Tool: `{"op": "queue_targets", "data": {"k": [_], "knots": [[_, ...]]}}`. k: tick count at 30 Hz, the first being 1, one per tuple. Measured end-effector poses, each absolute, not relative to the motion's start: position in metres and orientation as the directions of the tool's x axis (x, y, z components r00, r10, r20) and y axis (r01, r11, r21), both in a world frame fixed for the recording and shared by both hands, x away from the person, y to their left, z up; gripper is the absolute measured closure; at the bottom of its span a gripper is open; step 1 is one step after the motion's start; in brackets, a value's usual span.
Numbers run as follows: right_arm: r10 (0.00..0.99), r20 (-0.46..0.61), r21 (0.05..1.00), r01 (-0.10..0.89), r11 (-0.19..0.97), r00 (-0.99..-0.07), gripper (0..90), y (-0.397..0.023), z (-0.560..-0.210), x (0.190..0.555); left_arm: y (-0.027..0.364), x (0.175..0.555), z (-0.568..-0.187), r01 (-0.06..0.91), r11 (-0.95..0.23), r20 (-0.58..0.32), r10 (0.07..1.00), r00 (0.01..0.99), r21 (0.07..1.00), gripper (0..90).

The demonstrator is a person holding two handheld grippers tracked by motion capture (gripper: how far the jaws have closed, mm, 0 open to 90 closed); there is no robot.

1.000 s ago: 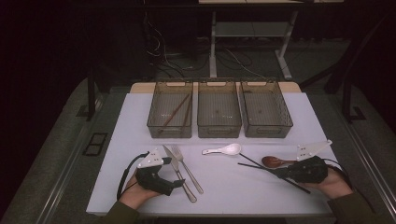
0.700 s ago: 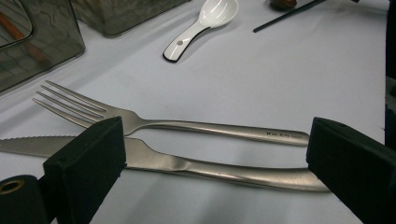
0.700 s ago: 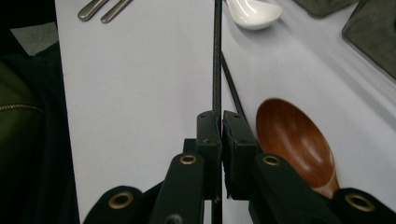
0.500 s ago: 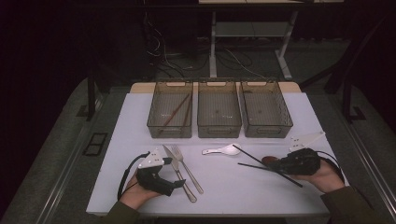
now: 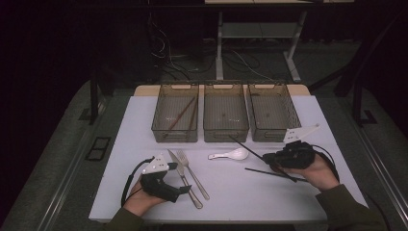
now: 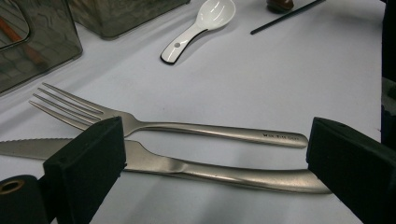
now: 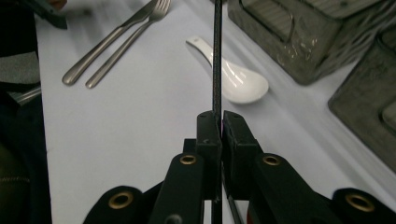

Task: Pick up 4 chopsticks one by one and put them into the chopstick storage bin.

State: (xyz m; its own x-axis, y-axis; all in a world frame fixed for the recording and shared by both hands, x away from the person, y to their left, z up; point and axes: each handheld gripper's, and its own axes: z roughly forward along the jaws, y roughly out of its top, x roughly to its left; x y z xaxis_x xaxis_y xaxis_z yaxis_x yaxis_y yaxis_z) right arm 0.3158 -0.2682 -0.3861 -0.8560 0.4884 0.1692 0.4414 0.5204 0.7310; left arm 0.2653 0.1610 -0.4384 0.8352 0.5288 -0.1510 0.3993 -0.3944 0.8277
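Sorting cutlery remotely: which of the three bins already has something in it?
The left bin: brown chopsticks lie slanted inside it. The middle bin and right bin look empty.

three see-through grey plastic bins (image 5: pixel 175 119) (image 5: pixel 225 118) (image 5: pixel 273 118) stand in a row on the one white bench (image 5: pixel 144 115). two brown wooden chopsticks (image 5: pixel 179 115) lie in the leftmost bin. two thin black chopsticks show on the right: one clamped in the right tool (image 5: pixel 267 159), the black chopstick (image 5: pixel 243 146), and one lying flat, the second black chopstick (image 5: pixel 262 171). there is one steel knife (image 5: pixel 182 177), one steel fork (image 5: pixel 191 173) and one white ceramic soup spoon (image 5: pixel 230 155). two tools are in use, counting the left tool (image 5: pixel 185 189).
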Motion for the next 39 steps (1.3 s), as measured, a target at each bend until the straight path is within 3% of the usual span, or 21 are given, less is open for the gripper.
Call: {"op": "queue_targets", "data": {"k": [39], "knots": [[0.535,0.148,0.804,0.416,0.425,-0.832,85.6,-0.168,-0.351,0.385,0.163,0.265,-0.44,0.372,-0.378,-0.135,0.525,0.84,0.848,4.1]]}}
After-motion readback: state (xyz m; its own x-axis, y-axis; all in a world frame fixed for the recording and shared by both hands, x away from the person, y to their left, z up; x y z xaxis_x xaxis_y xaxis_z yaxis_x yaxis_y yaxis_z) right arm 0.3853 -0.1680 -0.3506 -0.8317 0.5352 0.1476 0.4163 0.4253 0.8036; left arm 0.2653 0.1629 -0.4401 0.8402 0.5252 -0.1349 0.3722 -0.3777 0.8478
